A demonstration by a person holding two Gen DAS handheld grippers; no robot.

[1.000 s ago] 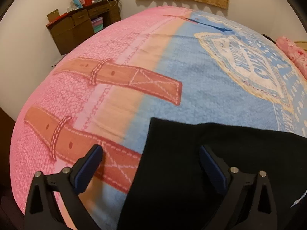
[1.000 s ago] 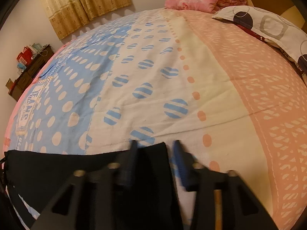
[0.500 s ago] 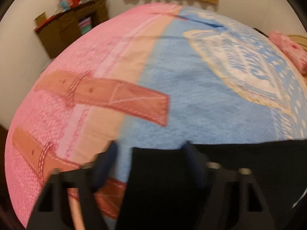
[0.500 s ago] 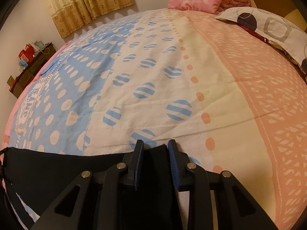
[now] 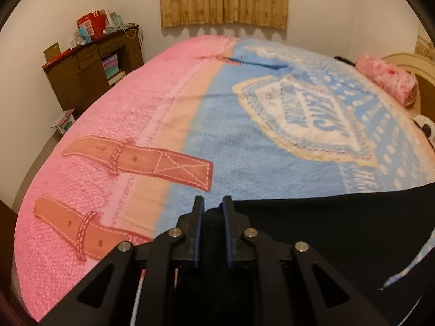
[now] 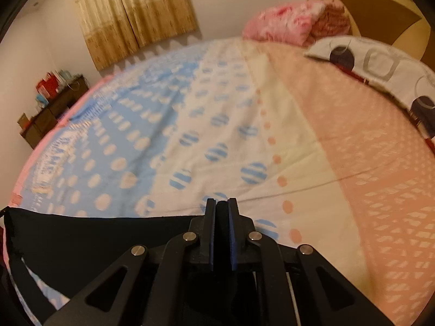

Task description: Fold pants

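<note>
The bed (image 5: 152, 125) fills both my views, its blanket pink with brown printed straps on the left, blue in the middle, cream and peach to the right. The black pants (image 5: 326, 231) lie stretched along the near edge of it, running from my left gripper (image 5: 212, 206) across to my right gripper (image 6: 222, 207). A second ago my left jaws stood wide apart over the pants' left end; now they have drawn narrow and pinch a bunched fold of the black cloth between the blue pads (image 5: 227, 233). My right jaws, already nearly closed on the other end half a second ago, are now tighter on the cloth, with only a thin strip of fabric between them. Far left stands a brown desk (image 5: 89, 76), and a curtain (image 5: 223, 0) hangs on the far wall.
</note>
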